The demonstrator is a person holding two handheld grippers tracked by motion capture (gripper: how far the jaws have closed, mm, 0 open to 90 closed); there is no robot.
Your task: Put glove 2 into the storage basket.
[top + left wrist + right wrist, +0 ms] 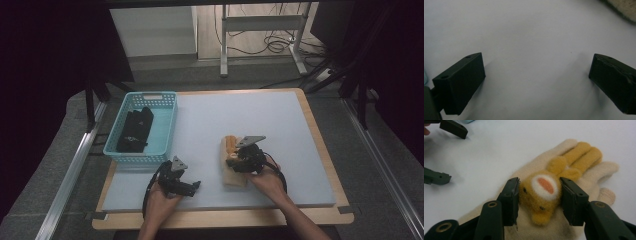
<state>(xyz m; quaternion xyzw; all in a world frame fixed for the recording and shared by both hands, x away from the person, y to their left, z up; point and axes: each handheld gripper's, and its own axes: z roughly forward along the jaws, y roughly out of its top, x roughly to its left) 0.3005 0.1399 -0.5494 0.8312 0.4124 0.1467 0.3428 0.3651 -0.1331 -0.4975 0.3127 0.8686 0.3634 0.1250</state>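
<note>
At the far left of the mat (210, 120) stands a light-blue basket (114, 145) of open mesh; inside it lies a dark, folded thing (135, 130) – cloth by the look of it, though what kind cannot be told. Just below the basket's near corner the left gripper (192, 186) rests low over bare mat, its jaws spread wide with nothing between them; the left gripper view shows them well apart over plain white surface, with a scrap of the glove (624, 7) at the top right corner.

Right of that, near the middle of the mat, lies the glove (584, 182) – cream knit, flat, fingers pointing away from the person. On its back sits a yellow plush animal head (544, 195) with a white muzzle, an orange patch in it, small dark dots and two long yellow ears laid up over the glove's fingers. The right gripper (539, 195) is over the glove, its jaws closed against either side of the plush head, gripping it
</note>
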